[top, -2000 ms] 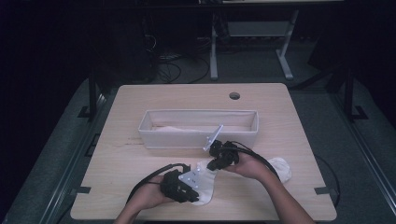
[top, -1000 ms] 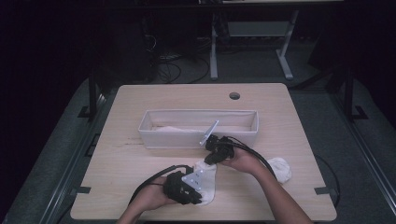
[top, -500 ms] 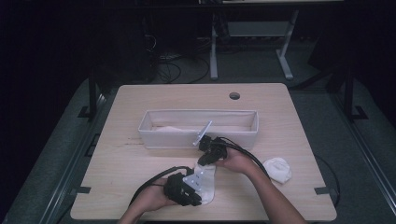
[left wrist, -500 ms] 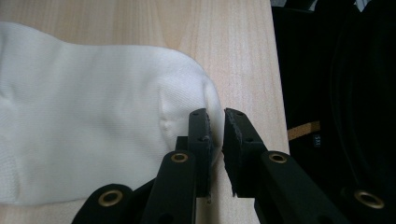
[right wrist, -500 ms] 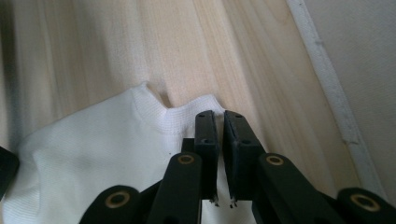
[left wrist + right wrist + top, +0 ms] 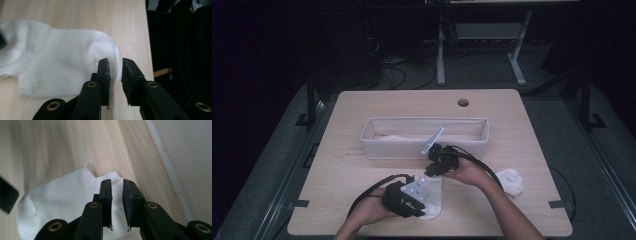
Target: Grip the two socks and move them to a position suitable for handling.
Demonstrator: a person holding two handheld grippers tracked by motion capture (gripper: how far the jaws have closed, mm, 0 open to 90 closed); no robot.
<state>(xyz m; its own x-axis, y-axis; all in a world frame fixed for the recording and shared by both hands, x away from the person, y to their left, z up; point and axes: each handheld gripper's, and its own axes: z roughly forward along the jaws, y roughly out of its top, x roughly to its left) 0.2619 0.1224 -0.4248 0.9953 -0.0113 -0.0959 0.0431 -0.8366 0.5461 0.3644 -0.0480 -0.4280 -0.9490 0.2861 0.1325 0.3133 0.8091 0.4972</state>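
Note:
A white sock [image 6: 435, 196] lies flat on the table near its front edge. My left gripper [image 6: 424, 206] is at the toe end of the sock [image 6: 57, 62]. In the left gripper view my left gripper [image 6: 115, 62] has a narrow gap between its pads, and the toe edge shows in that gap, unpinched. My right gripper [image 6: 430, 177] is at the cuff end. In the right gripper view my right gripper [image 6: 116, 182] stands slightly apart over the cuff of the sock [image 6: 62, 202]. Both pairs of jaws have just been opening and neither presses on the sock.
A long white bin [image 6: 402, 149] stands across the middle of the table, just behind my right gripper, with pale cloth [image 6: 397, 137] inside; its wall [image 6: 185, 157] shows close by. A balled white sock [image 6: 511, 181] lies at the right. The table has a hole [image 6: 463, 102] at the back.
My right hand has shifted a little to the left, uncovering the balled sock at the right. The left hand has stayed in place by the flat sock.

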